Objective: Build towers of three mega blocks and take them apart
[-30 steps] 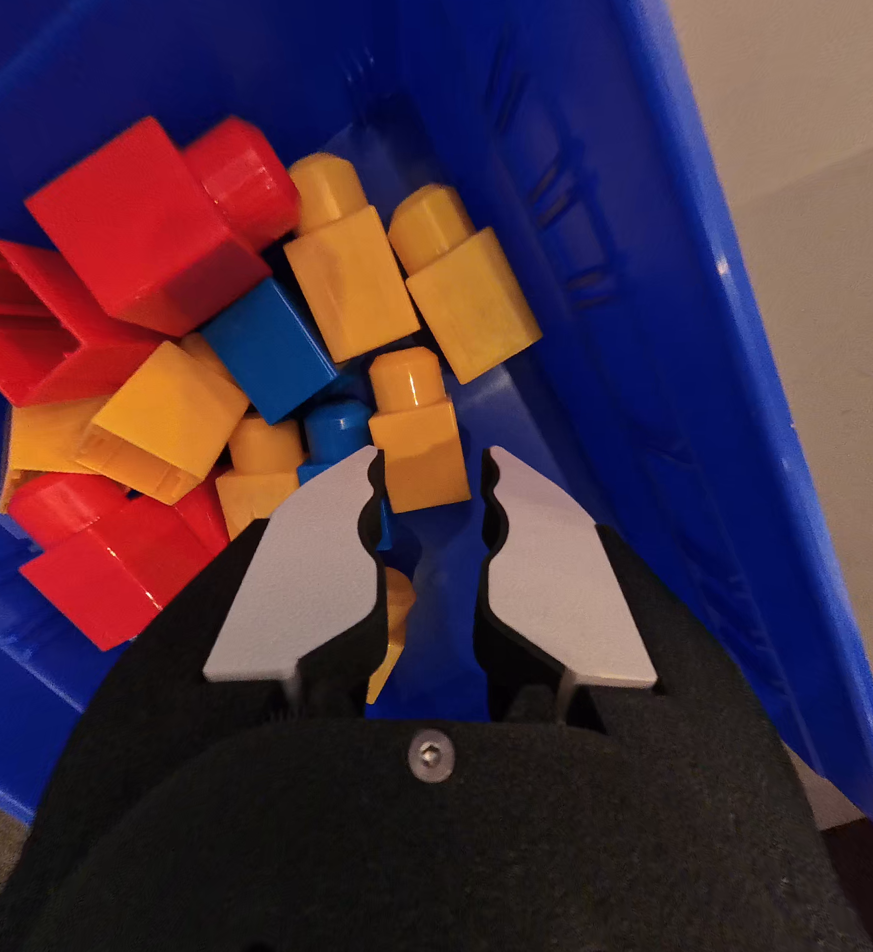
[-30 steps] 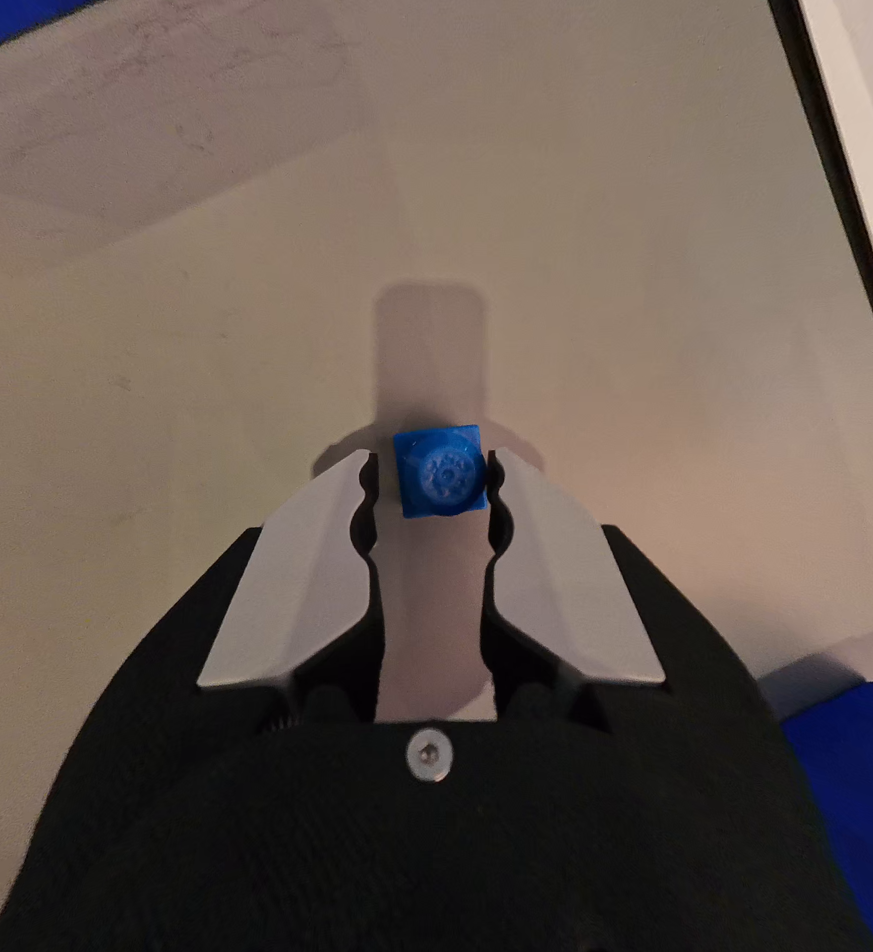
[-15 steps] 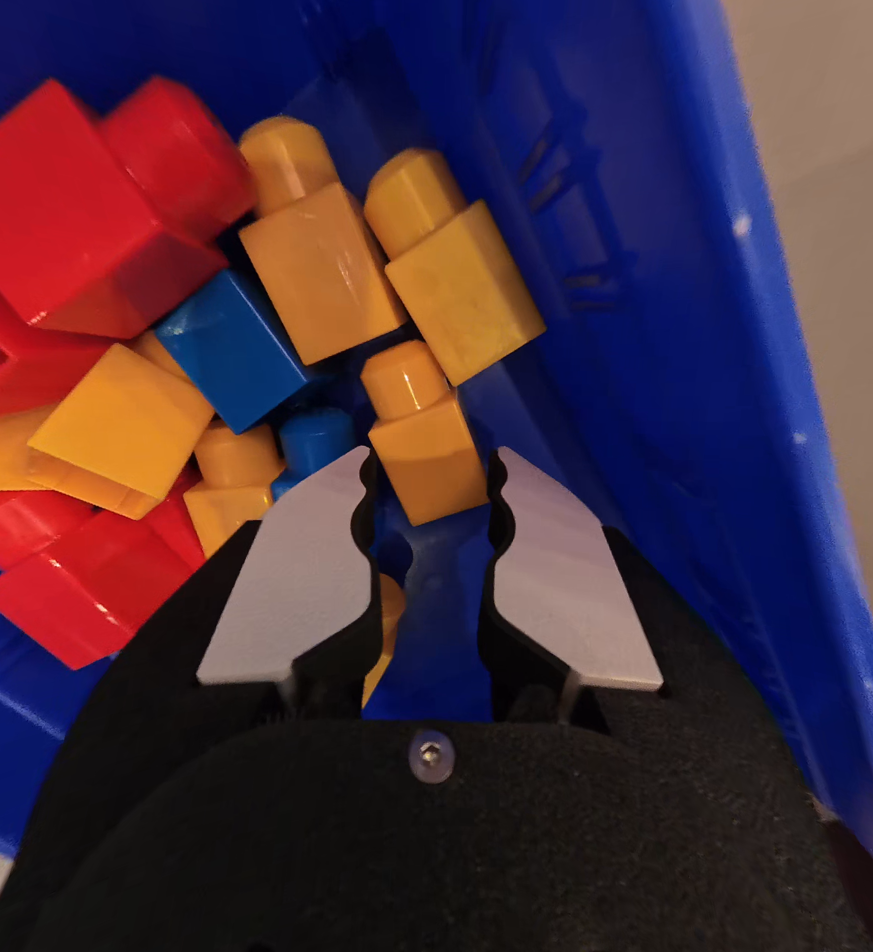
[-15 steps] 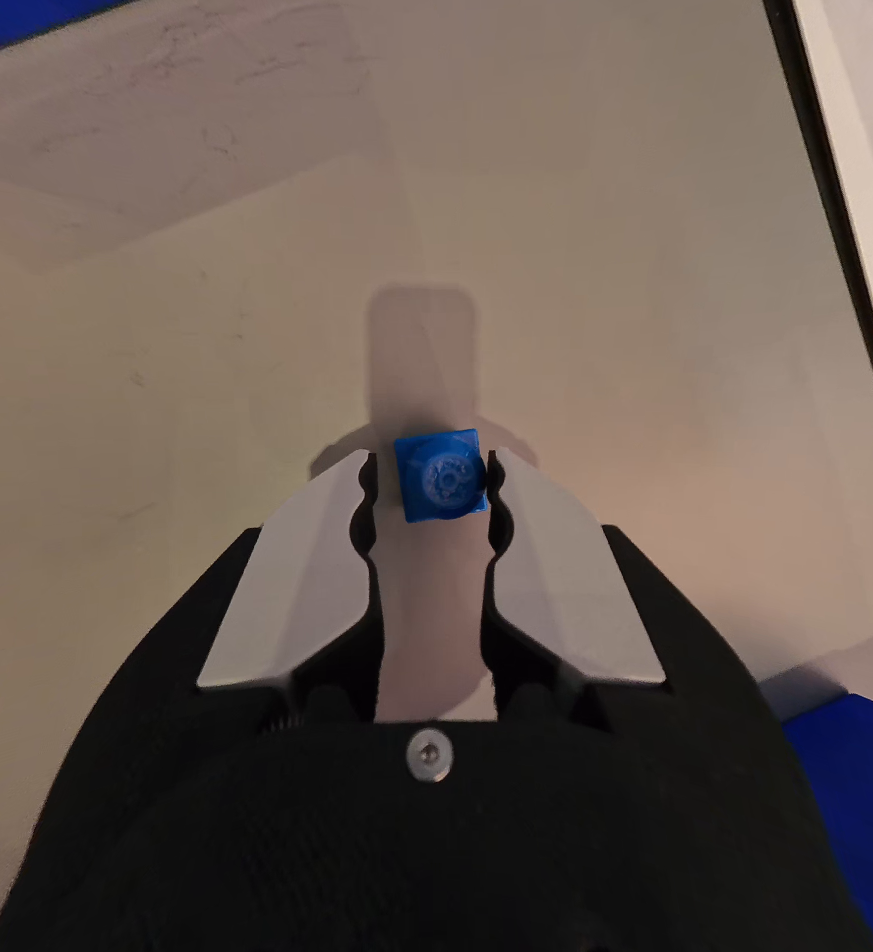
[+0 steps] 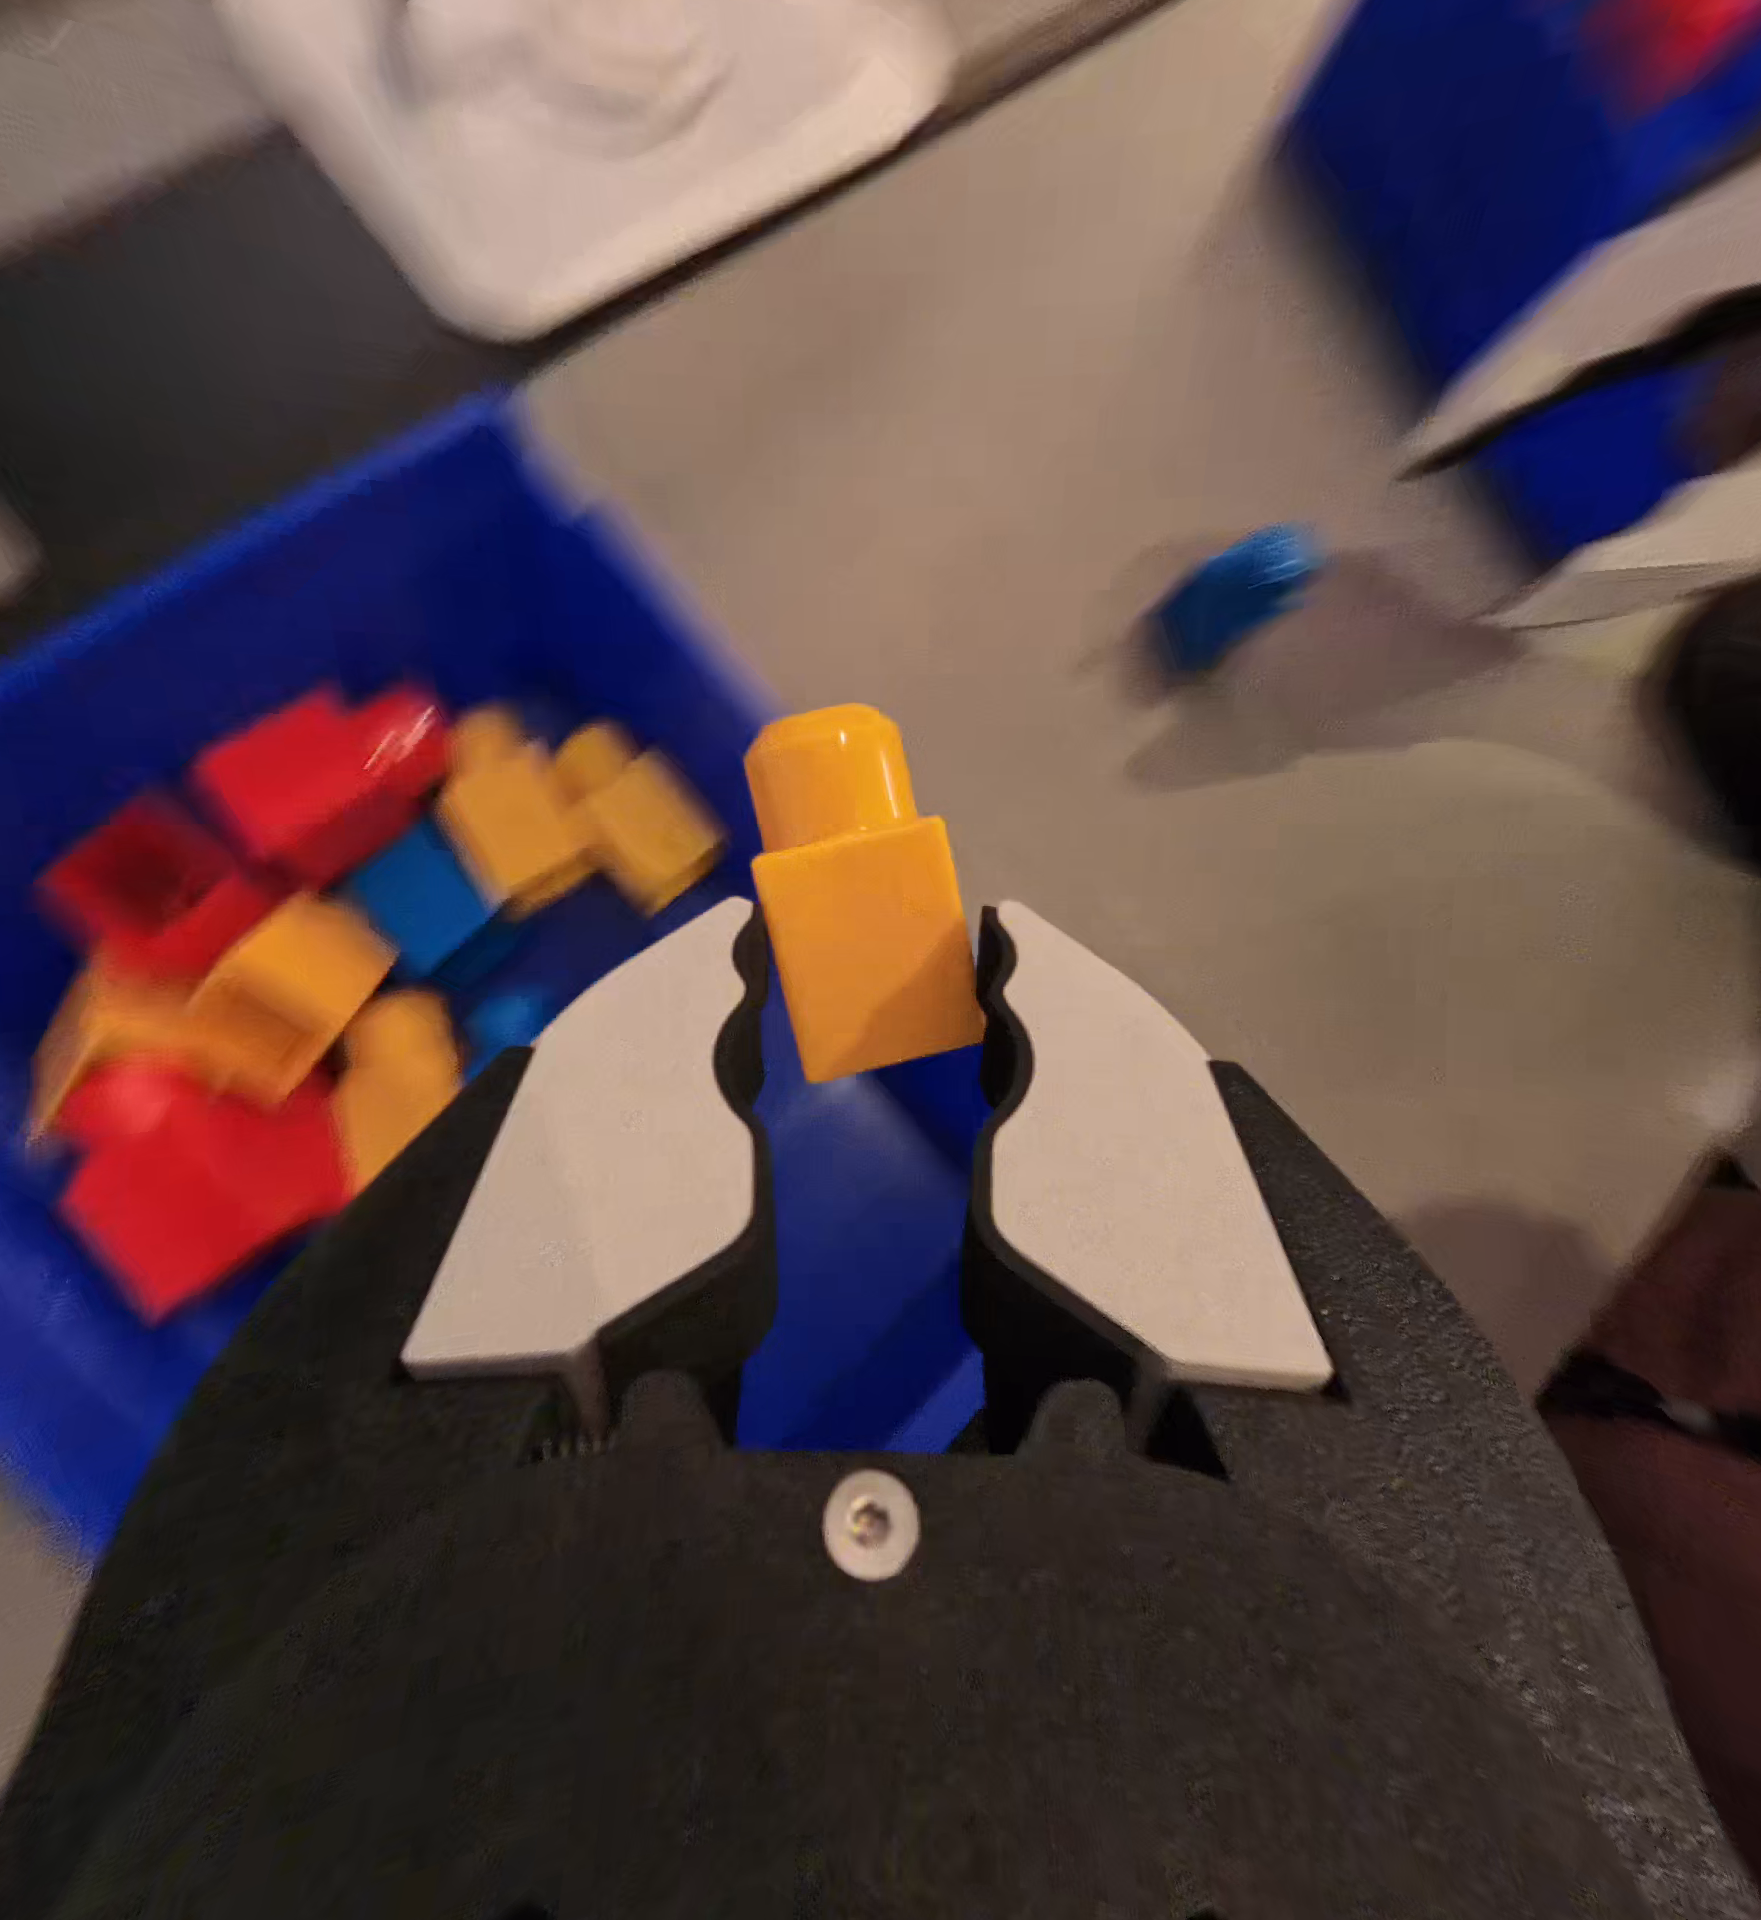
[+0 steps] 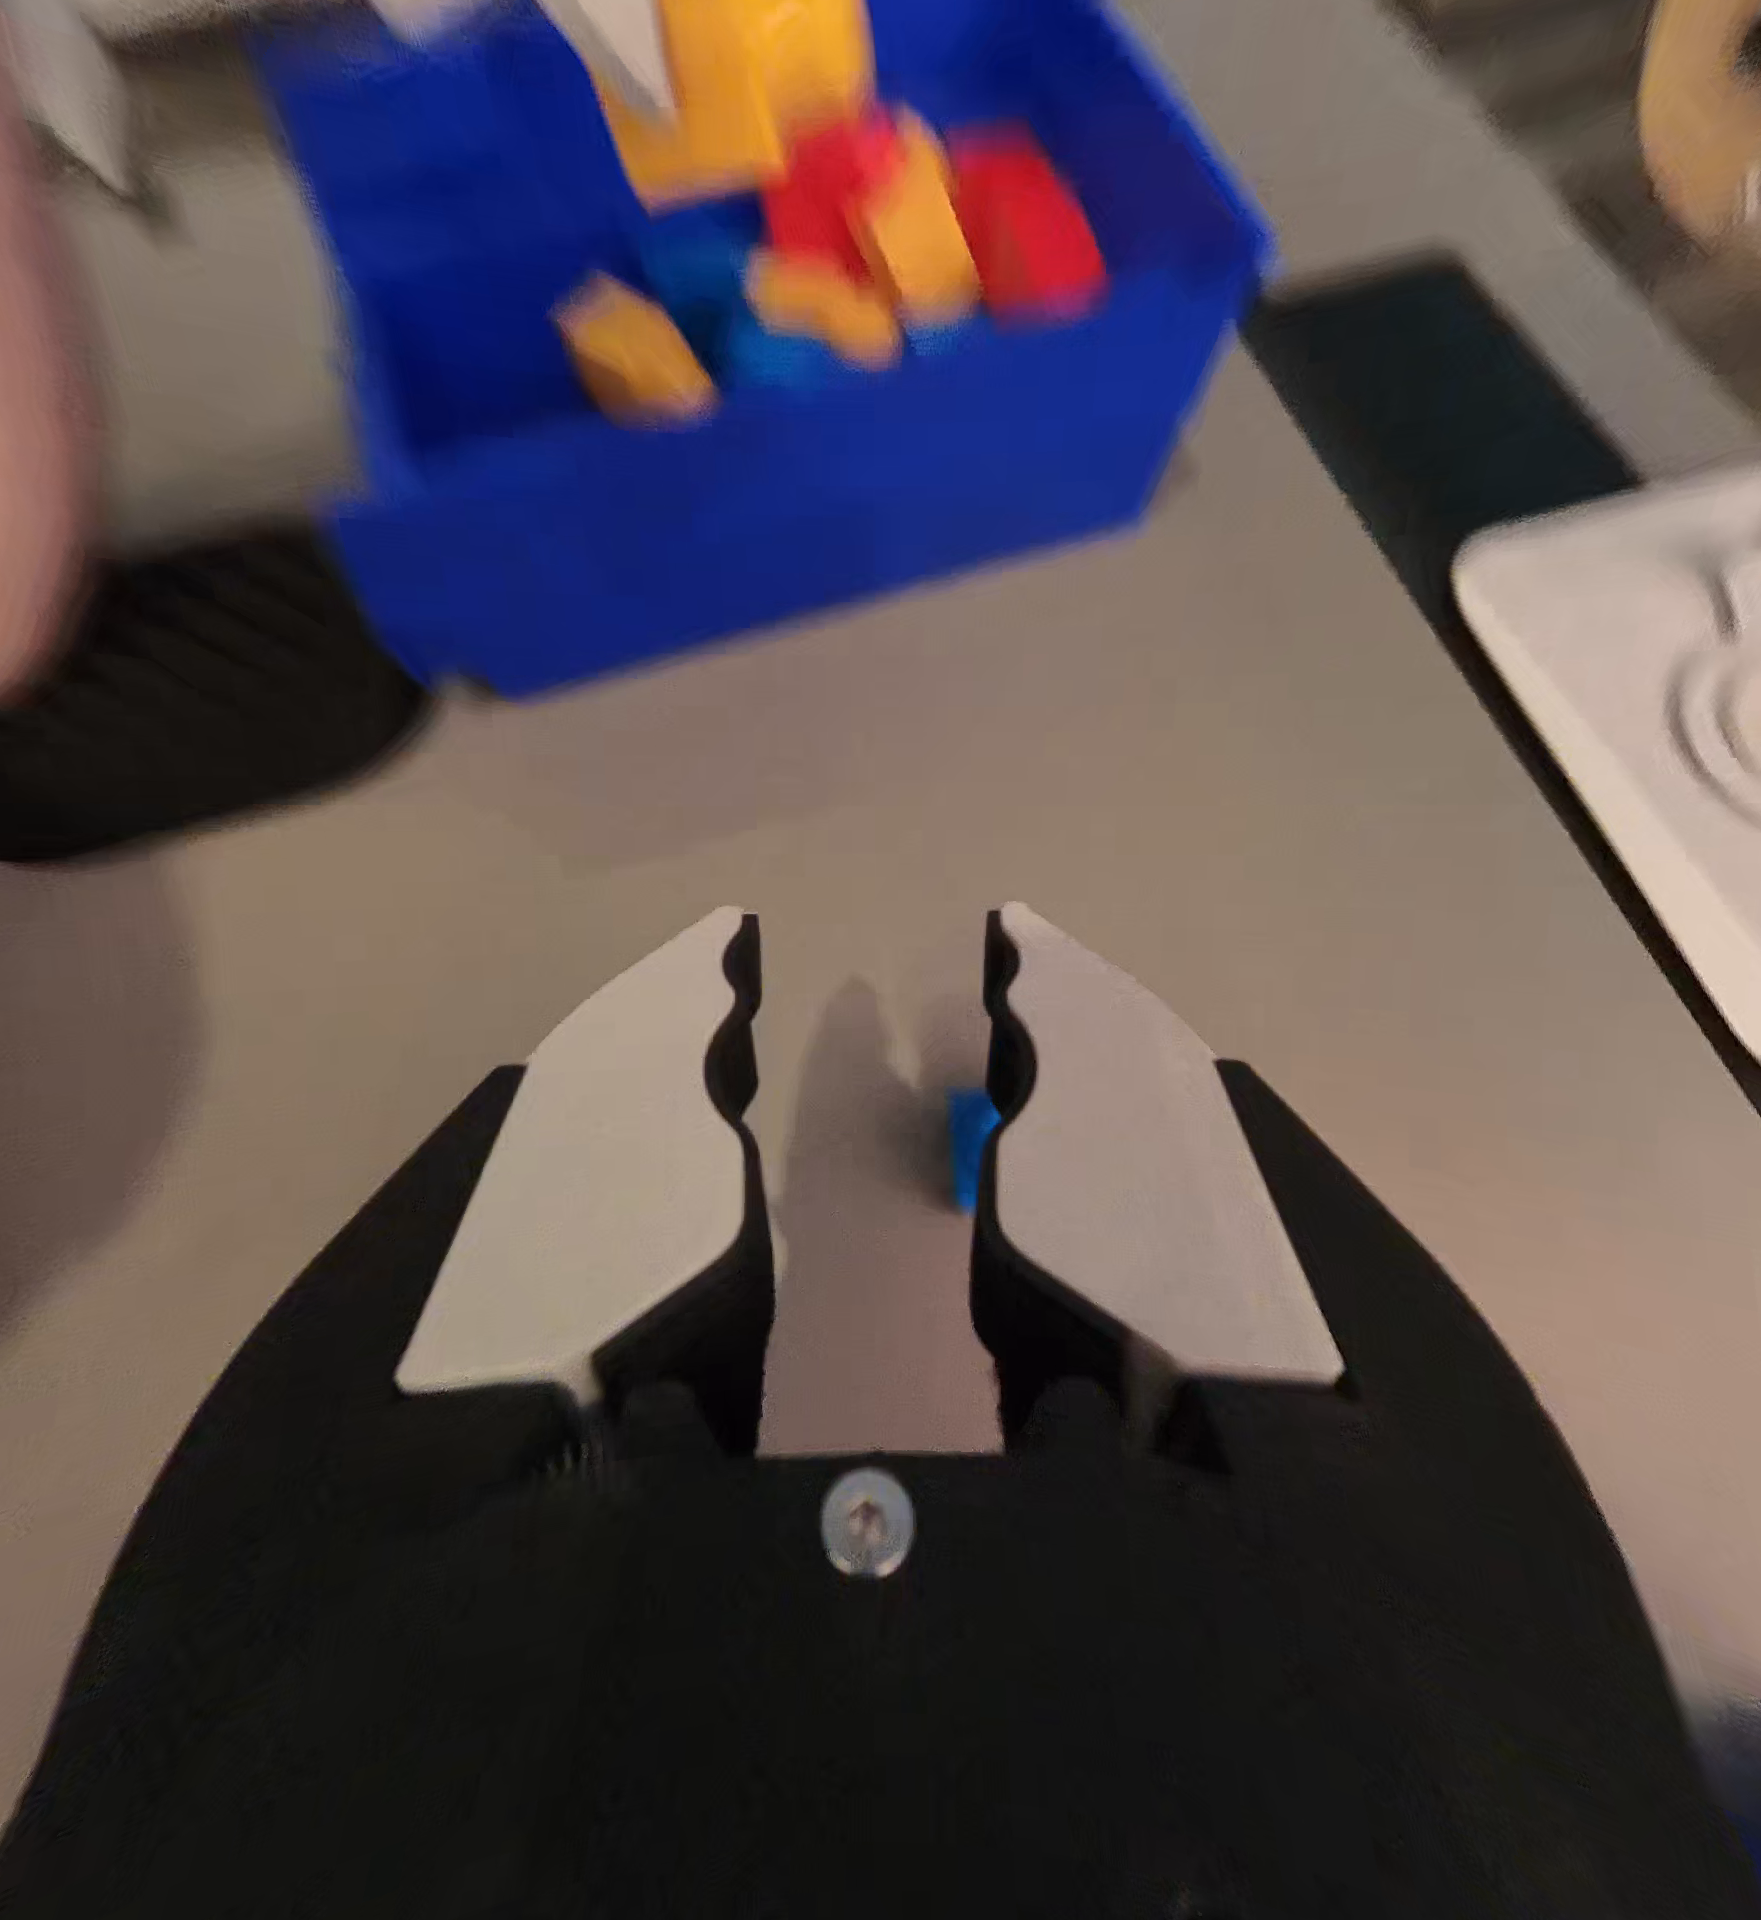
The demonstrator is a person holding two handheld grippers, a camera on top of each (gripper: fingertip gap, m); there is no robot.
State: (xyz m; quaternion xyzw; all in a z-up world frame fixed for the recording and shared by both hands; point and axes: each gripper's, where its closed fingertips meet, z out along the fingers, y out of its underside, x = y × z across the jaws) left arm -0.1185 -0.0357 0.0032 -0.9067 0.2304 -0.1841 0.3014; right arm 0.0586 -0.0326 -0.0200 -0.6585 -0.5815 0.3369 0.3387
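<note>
Gripping a yellow block (image 5: 860, 914), the left gripper (image 5: 868, 971) has both pads pressed on the block's square body, stud pointing to 12 o'clock, block tilted slightly. It hangs above the near corner of the blue bin (image 5: 502, 540), which sits at 9 o'clock in the left wrist view and holds a blurred heap of red, yellow and blue blocks (image 5: 273, 935). A single blue block (image 5: 1229, 597) lies on the grey table (image 5: 1011, 468) at 2 o'clock, apart from the bin. Right gripper (image 6: 868, 971) has its fingers spread with only bare table between the tips, clamping nothing; the blue block (image 6: 969, 1148) peeks out low beside its right finger (image 6: 1115, 1143), mostly hidden. In the right wrist view the bin (image 6: 751, 540) is at 12 o'clock, a white tray (image 6: 1634, 675) at 3 o'clock. Both views are motion-blurred.
</note>
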